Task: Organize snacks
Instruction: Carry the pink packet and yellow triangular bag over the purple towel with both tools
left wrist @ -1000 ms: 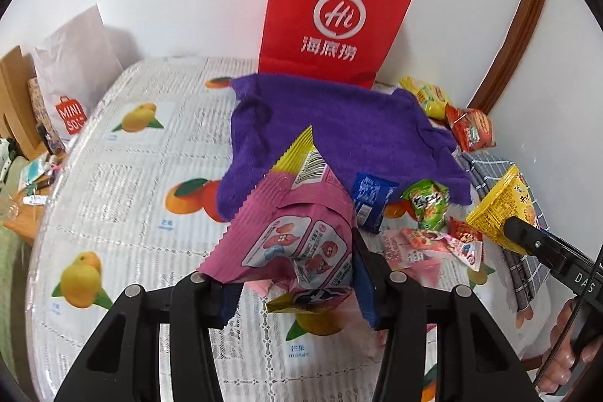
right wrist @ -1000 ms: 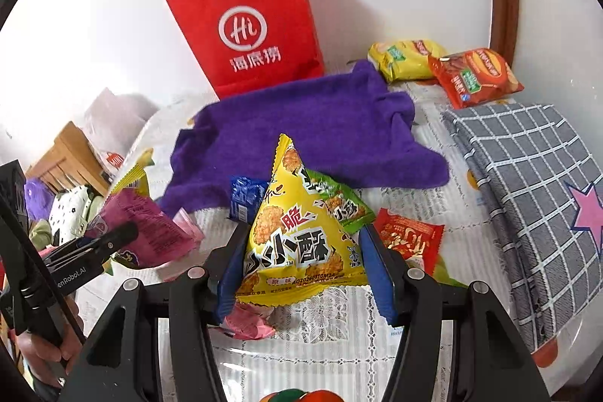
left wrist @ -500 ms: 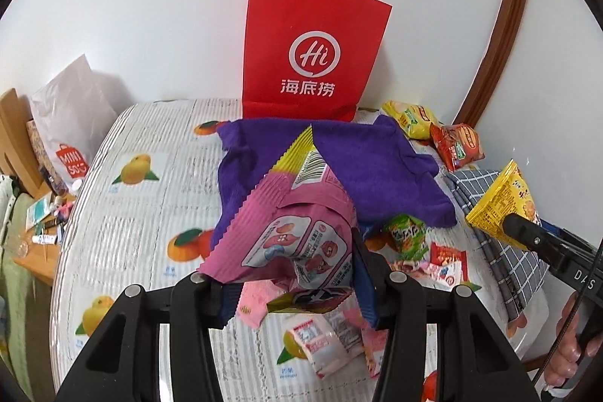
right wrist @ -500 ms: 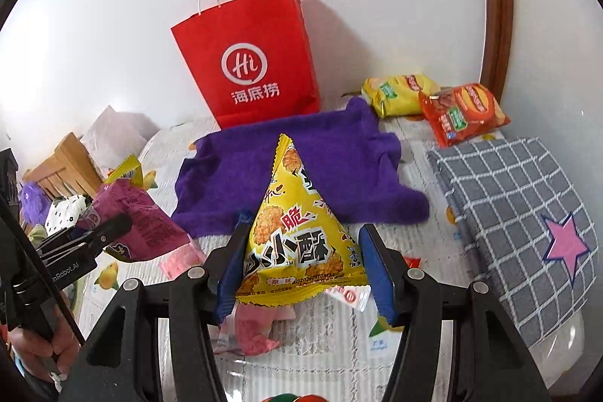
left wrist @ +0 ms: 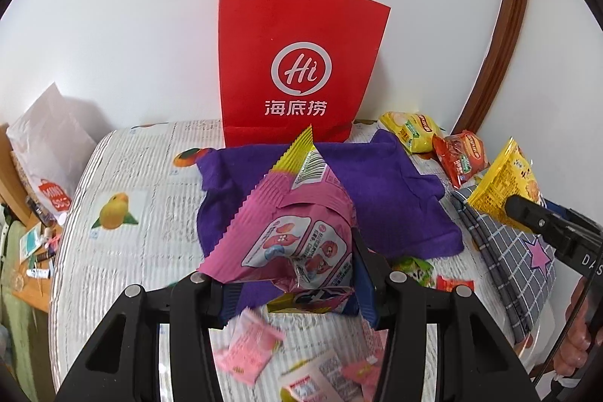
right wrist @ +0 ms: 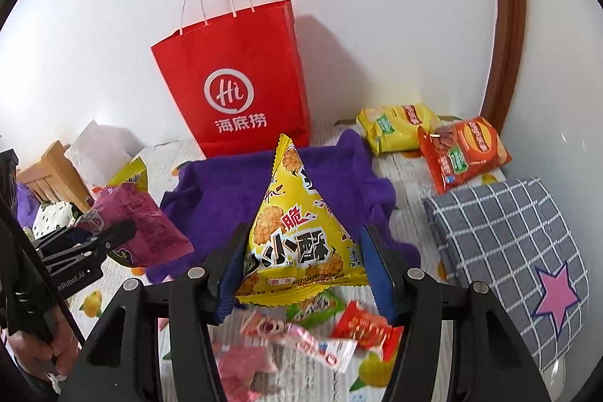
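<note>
Gripping left: left gripper [left wrist: 290, 283] tilted downward, its blue pads clamped on a crinkly pink pack [left wrist: 286, 225] held above the table [left wrist: 150, 213]; saw-tooth seam pointing up
Right: right gripper [right wrist: 305, 274] angled down likewise, jaws pinched on a glossy yellow pyramid pack [right wrist: 297, 232], clear of the table
Bag: stiff red paper bag [left wrist: 301, 63] upright against the wall; white cord handles
Cloth: fuzzy purple cloth [left wrist: 388, 198] rumpled before the bag
Loose: small foil sachets [right wrist: 361, 324] on the ribbed fruit-print cover
</note>
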Available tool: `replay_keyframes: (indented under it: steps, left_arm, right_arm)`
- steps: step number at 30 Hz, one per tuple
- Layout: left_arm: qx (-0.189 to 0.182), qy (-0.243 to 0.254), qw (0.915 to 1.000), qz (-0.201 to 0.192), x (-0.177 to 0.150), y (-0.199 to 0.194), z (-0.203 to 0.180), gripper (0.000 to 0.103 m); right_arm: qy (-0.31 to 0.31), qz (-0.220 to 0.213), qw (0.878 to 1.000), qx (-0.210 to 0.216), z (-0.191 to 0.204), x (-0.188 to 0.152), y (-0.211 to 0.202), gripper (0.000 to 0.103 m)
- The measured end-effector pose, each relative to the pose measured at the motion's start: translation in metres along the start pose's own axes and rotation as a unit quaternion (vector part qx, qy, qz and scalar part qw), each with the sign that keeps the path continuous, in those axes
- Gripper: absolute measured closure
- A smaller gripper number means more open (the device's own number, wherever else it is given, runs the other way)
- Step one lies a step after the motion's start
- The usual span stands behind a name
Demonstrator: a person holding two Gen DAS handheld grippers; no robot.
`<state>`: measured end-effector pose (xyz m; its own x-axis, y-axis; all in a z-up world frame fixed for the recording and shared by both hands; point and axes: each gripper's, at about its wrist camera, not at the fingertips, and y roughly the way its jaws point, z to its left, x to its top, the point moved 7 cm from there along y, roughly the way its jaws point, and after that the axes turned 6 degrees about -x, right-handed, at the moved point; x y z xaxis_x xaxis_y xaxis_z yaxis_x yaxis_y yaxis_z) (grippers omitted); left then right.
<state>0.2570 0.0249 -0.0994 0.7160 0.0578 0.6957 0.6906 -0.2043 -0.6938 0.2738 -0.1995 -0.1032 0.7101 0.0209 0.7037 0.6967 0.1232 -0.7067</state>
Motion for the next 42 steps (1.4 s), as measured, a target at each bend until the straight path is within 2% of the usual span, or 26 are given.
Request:
replay_keyframes:
  steps: [17, 26, 31, 37, 42]
  left_arm:
    - [0.035, 0.017, 0.9992, 0.000, 0.050, 0.055, 0.015, 0.055]
    - [0.041, 0.003, 0.9991, 0.010, 0.059, 0.085, 0.032, 0.055]
    - [0.047, 0.004, 0.9988, 0.013, 0.061, 0.100, 0.036, 0.055]
    - [0.026, 0.000, 0.9995, 0.015, 0.060, 0.117, 0.035, 0.055]
    - [0.044, 0.007, 0.9988, 0.022, 0.056, 0.129, 0.038, 0.055]
  right_arm:
    - [0.002, 0.003, 1.000, 0.009, -0.001, 0.048, 0.079, 0.045]
    - [-0.010, -0.002, 1.000, 0.017, 0.012, 0.074, 0.113, 0.045]
    - [-0.008, -0.004, 1.000, 0.025, 0.017, 0.075, 0.128, 0.045]
    - [-0.004, 0.009, 1.000, 0.022, 0.016, 0.071, 0.149, 0.045]
    - [-0.011, 0.019, 1.000, 0.010, 0.009, 0.067, 0.158, 0.045]
